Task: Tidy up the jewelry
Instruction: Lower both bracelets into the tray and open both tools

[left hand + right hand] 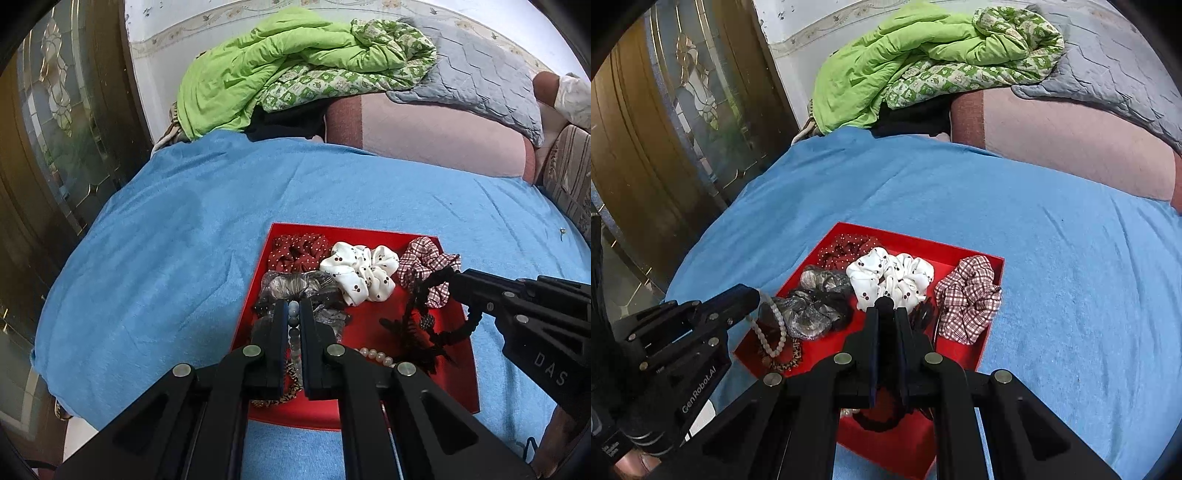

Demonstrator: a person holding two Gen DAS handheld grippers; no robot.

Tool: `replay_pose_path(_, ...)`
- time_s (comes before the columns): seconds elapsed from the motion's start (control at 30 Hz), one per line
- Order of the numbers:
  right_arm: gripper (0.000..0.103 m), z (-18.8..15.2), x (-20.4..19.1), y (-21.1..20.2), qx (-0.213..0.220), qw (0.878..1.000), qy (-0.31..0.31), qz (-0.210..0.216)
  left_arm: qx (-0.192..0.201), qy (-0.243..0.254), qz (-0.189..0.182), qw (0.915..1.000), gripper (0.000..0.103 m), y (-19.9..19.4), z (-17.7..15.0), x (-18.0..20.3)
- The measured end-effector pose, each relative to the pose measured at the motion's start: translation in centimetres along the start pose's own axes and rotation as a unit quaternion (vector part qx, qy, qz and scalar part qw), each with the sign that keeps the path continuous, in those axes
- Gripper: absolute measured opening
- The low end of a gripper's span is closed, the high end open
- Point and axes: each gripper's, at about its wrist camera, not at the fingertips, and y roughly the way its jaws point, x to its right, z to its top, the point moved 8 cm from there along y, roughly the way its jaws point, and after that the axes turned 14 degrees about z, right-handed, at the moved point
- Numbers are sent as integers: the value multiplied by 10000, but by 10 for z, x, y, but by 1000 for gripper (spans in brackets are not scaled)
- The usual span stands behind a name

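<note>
grippers clamp bead bracelet (pixel 293 325), black lace (pixel 885 303).

both matte black claws (pixel 293 317) (pixel 885 314) carry round silver screws and white lettering.

Pale bead bracelet (pixel 772 325) - dangling over red tray (pixel 964 356).

both wrist views angled down, close over shared red tray (pixel 458 369) (pixel 982 332), left and right
</note>
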Motion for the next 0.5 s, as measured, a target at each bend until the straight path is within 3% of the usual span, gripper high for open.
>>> replay_pose_path(0.5,10,6,2,-9,154,9997,128,163,140,155,-62,9998,6,-7,10,6)
